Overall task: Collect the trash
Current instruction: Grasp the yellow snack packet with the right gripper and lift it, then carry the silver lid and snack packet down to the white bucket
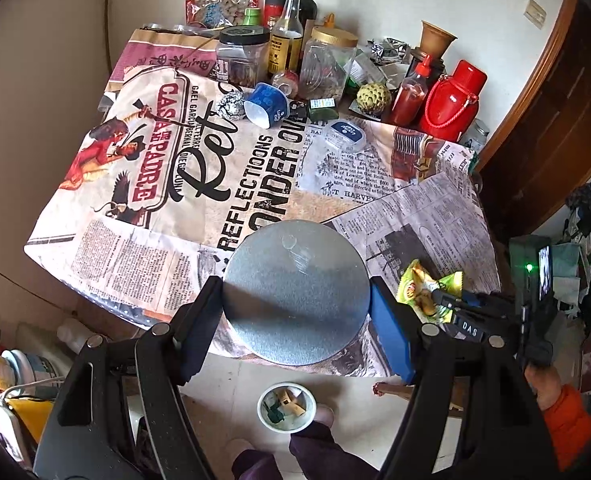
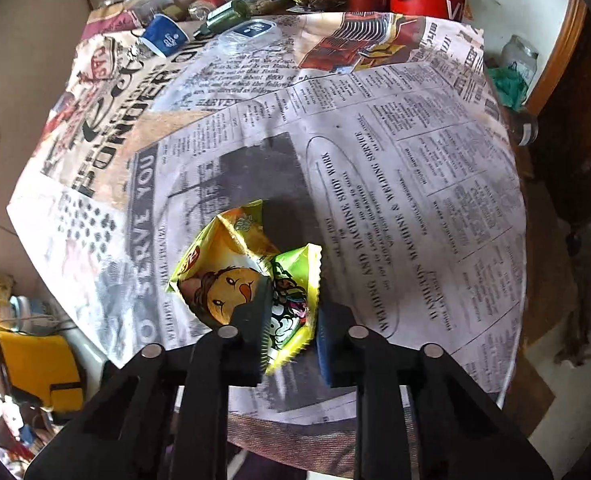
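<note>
The right hand-held gripper (image 2: 289,330) is pinching the yellow snack wrapper (image 2: 231,276) near the worktop's (image 2: 435,200) front edge. The left hand-held gripper (image 1: 295,312) is holding a round lid (image 1: 293,292); the bin (image 1: 286,407) is sitting on the floor just below it.

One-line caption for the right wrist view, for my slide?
Right gripper shut on a yellow-green snack wrapper above the newspaper-print tablecloth.

Soft, even daylight; heavy fisheye bending, dark vignetted corners, motion blur in right-wrist view.
</note>
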The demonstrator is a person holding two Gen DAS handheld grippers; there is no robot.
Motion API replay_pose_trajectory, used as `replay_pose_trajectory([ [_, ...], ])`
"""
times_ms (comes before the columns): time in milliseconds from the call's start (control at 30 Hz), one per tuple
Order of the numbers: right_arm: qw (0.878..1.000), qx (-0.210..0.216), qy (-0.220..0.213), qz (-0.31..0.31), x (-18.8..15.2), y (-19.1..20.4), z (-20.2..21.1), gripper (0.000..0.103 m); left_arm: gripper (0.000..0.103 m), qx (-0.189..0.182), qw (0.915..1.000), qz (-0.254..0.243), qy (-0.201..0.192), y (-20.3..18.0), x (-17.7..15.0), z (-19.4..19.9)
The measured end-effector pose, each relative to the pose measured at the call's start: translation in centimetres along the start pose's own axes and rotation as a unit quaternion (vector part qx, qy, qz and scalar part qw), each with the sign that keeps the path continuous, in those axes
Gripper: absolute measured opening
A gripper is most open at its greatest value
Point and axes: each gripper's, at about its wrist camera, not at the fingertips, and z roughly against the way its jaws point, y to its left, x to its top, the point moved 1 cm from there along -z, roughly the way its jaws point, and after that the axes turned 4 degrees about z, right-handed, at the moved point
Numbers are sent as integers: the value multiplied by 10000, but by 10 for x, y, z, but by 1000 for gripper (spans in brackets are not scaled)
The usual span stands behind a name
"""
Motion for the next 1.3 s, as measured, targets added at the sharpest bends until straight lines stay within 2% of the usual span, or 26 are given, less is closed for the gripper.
replay_pose_trajectory([
  [100,10000,21,-55,-69,-5,0,6,12,71,-24,10000,42,-23,-6,1,-3],
  [267,9991,-27,-333,-268,-12,6,40,8,71,-213,9997,-110,-57,-14,2,1],
  [467,9940,-384,-890,-502,-31,34,94,8,71,-619,9971,-333,-283,-8,-8,32],
  [667,9826,-639,-1563,-773,-69,87,156,8,71,-898,9920,-746,-484,17,-41,84],
  [900,9709,-818,-2081,-862,-123,154,198,8,71,-1088,9864,-1016,-697,61,-97,147],
  [1067,9695,-848,-2061,-1018,-160,179,207,8,71,-1184,9836,-1231,-577,81,-133,168],
  [1300,9761,-845,-1592,-1217,-198,187,193,8,71,-1247,9843,-1241,-105,91,-170,161],
])
